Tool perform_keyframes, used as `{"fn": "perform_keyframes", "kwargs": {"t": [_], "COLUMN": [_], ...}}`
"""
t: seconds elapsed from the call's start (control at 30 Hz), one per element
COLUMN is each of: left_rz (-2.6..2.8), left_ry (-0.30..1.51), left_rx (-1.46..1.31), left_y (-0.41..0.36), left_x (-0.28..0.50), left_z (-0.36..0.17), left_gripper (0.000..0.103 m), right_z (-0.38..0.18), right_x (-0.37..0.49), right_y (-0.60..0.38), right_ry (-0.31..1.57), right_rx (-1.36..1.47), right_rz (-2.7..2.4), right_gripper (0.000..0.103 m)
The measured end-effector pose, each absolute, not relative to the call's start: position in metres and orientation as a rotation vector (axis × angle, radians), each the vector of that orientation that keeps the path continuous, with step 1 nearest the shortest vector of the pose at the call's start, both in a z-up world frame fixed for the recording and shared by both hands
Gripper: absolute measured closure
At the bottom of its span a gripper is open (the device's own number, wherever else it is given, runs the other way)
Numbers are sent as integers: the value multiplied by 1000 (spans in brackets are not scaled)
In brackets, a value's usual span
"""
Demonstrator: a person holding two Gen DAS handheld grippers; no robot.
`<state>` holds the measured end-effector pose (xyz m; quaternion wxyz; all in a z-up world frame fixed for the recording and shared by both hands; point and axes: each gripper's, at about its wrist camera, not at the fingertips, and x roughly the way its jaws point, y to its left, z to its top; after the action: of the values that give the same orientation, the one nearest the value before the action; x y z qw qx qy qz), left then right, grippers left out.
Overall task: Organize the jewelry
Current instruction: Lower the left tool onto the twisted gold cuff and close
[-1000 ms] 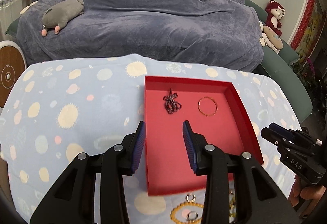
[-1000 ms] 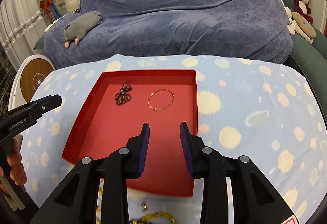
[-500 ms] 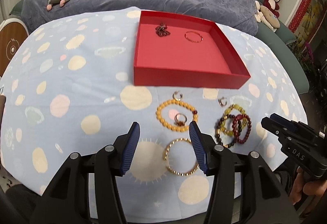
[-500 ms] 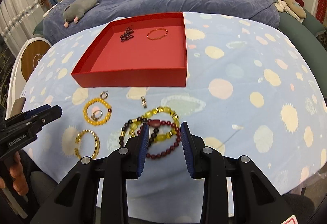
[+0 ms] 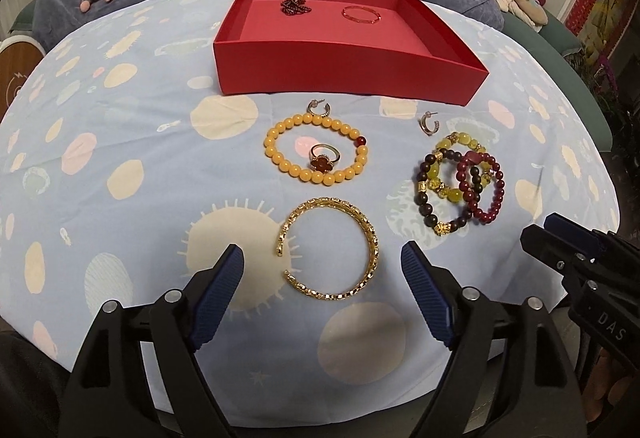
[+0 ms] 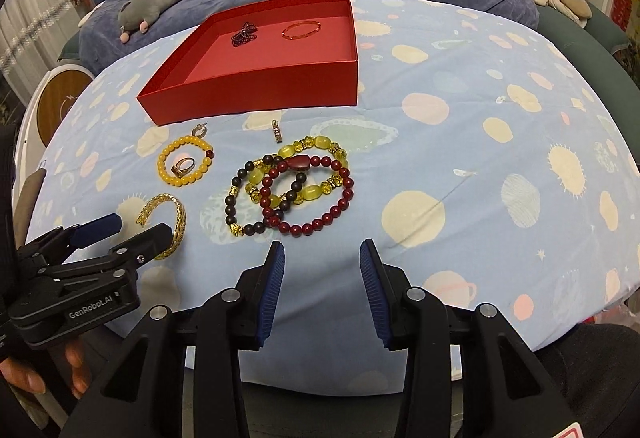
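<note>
Spotted blue cloth covers the table (image 5: 120, 126). Left claw (image 5: 322, 270) is opening, empty, straddling the gold bangle (image 5: 332, 250); it could skid away if one finger nudges it. Right claw (image 6: 322, 270) is opening, empty, short of the tangled bead bracelets (image 6: 292, 190), which risk lifting together. Red box (image 5: 344, 72) lies beyond both. Only the right view shows a person's hand (image 6: 36, 370).

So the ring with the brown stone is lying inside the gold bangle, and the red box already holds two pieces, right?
Not quite. The ring lies inside the yellow bead bracelet, not the gold bangle, as the left wrist view shows. The red box does hold two pieces.
</note>
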<state>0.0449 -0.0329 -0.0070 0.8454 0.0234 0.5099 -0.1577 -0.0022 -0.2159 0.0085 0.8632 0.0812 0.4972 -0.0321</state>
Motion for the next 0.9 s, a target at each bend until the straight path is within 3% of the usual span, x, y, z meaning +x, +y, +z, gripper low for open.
{"fn": "perform_keyframes", "kwargs": {"t": [0.17,0.33,0.9], "left_rz": [-328,-337,-295], "left_ry": [1064,1048,1024], "left_rx": [70,84,24], "left_y": [-35,-34,-17], "left_x": [43,43,44], "left_z": [-13,-12,-1], "left_gripper": [33,50,50], "right_z": [5,0,-7], "right_x": [-2,0,34], "right_y": [-217,-217,-231], "right_ry": [1049,1059,1043], "right_rx": [176,185,227], "right_rz": [-67,-67,-122], "right_gripper": [64,64,61]}}
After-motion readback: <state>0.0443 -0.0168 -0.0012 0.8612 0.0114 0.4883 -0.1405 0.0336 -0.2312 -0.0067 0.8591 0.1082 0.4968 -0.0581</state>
